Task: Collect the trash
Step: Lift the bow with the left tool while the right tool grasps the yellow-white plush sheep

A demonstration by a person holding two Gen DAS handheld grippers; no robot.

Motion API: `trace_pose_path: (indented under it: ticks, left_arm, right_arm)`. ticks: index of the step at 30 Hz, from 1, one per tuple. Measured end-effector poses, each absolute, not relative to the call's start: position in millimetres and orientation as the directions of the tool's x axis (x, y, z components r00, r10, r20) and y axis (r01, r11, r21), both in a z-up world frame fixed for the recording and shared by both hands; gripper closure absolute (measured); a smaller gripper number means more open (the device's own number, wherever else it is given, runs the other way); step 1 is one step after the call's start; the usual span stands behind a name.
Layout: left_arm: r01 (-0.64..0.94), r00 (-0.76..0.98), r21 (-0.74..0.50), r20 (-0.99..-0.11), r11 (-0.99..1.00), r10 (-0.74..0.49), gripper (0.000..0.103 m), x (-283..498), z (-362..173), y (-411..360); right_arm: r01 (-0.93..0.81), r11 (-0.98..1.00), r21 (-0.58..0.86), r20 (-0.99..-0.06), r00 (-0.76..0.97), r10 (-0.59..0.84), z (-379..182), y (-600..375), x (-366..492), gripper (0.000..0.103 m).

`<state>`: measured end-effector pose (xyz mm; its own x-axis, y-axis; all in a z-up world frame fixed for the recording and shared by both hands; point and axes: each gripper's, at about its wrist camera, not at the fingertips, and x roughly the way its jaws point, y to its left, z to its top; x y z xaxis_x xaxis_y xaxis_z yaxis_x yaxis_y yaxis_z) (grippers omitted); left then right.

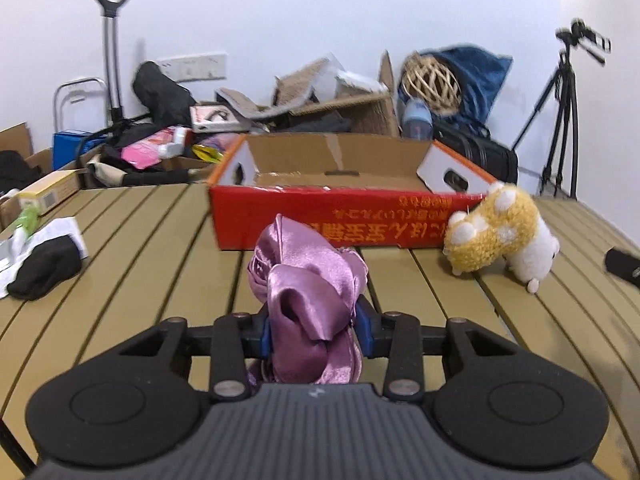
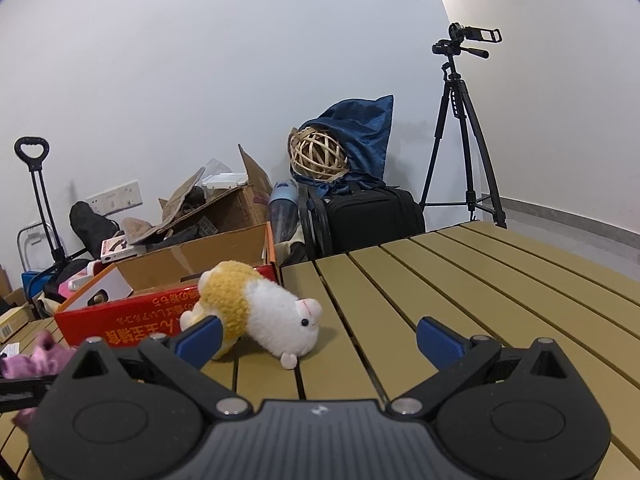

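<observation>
Gripping pink satin cloth, left tongs; red box beyond.

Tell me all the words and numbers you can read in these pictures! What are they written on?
Red cardboard box: yellow printed characters in two rows, seen upside down and blurred; I cannot read them.
Yellow carton at the table's left edge: a barcode label, too small to read.
White booklet in the clutter behind: dark marks, too blurred to read.
Left gripper: a small white emblem on its body, no words.
Nothing else carries readable text.
</observation>
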<state>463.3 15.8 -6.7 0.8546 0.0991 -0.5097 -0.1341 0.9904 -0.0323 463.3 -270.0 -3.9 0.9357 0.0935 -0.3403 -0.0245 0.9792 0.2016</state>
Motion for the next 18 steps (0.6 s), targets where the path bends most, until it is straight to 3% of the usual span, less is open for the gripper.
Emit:
trace_pose_path:
  ticks: [5,12,18]
  left_arm:
    - [-0.164,0.880,-0.145,-0.467,0.976,0.079,0.065,438,-2,37]
    - [-0.213,0.889,-0.207,-0.447,0.955,0.102,0.065,435,10,75]
    - [-0.255,0.896,-0.181,-0.413,0.950,0.162,0.065,432,23,95]
  right_arm:
    - [-0.052,0.988,0.145,-0.358,0.928,0.101,-5,-255,460,0.000]
    - [-0.130,0.991,-0.039,-0.373,0.922,0.106,2,-229,454,0.000]
    - [-0.159,0.960,-0.230,-0.392,0.918,0.058,13,-199,470,0.000]
